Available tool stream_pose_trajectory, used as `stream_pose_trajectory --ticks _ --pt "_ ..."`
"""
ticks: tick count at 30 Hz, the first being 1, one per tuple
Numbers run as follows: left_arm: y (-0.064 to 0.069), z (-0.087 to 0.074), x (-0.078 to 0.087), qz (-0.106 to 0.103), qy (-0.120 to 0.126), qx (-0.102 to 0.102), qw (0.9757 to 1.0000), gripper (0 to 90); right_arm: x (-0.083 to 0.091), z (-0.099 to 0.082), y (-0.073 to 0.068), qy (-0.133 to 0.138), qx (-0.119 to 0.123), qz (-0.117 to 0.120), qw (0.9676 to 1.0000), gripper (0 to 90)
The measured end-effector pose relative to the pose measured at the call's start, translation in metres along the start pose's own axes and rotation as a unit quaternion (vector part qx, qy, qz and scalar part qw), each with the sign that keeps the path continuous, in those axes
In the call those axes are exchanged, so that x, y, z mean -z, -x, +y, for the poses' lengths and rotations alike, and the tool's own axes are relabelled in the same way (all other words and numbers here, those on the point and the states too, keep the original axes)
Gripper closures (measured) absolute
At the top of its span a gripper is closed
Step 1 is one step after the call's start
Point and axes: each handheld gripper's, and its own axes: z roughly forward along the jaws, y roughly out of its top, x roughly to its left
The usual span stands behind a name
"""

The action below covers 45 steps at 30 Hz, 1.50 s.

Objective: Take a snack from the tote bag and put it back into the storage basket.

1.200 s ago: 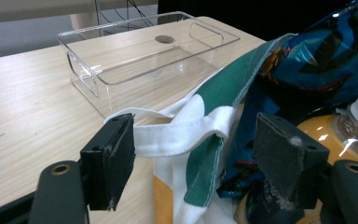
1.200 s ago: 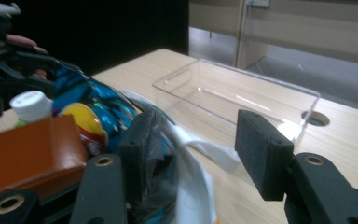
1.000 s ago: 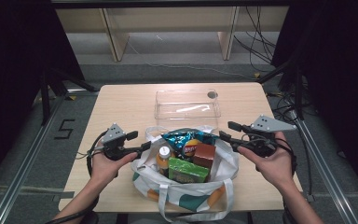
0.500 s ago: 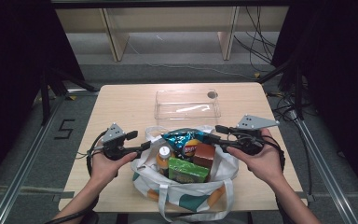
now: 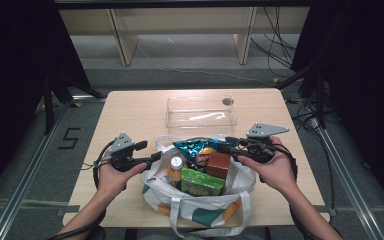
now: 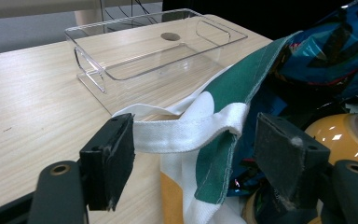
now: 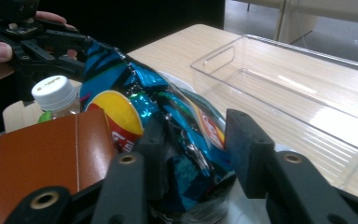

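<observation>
we see 1 chip bag (image 7: 168,135) in 1 tote bag (image 5: 200,210) at the desk's (image 5: 130,110) near edge. our right tongs (image 5: 228,145) have been closing around it, not yet pinching. our left tongs (image 6: 205,163) straddle the tote's rim, spread.

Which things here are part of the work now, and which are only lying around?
In use: right tool closing around the blue chip bag; left tool at the tote bag rim.
Idle: clear tray, bottle, brown box, green box.
</observation>
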Motion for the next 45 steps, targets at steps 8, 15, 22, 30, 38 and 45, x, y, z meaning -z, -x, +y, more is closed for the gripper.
stream_pose_trajectory --ticks 8,15,22,30,38,45 --pt "0.000 0.000 0.000 0.007 -0.003 -0.005 1.0000 29.0 0.000 0.000 -0.005 -0.010 -0.002 0.005 0.9999 82.8" --pt "0.001 0.000 0.000 0.013 0.004 -0.002 0.9999 28.0 0.001 0.000 -0.007 -0.010 0.014 0.001 0.9999 88.6" --pt "0.000 0.000 0.000 0.013 0.008 -0.009 0.9998 27.4 0.001 0.000 -0.009 -0.016 0.025 0.008 0.9995 88.8" --pt "0.001 -0.001 0.000 0.012 0.006 -0.008 0.9999 27.7 0.003 0.000 -0.012 -0.011 0.013 0.006 0.9998 90.0" --pt "0.000 -0.001 0.000 0.013 0.008 -0.007 0.9999 28.2 0.005 0.006 -0.015 0.011 0.016 0.009 0.9998 90.0" --pt "0.002 -0.002 -0.001 0.016 0.005 -0.001 0.9999 28.1 0.008 0.009 -0.016 0.033 0.026 0.001 0.9991 90.0"
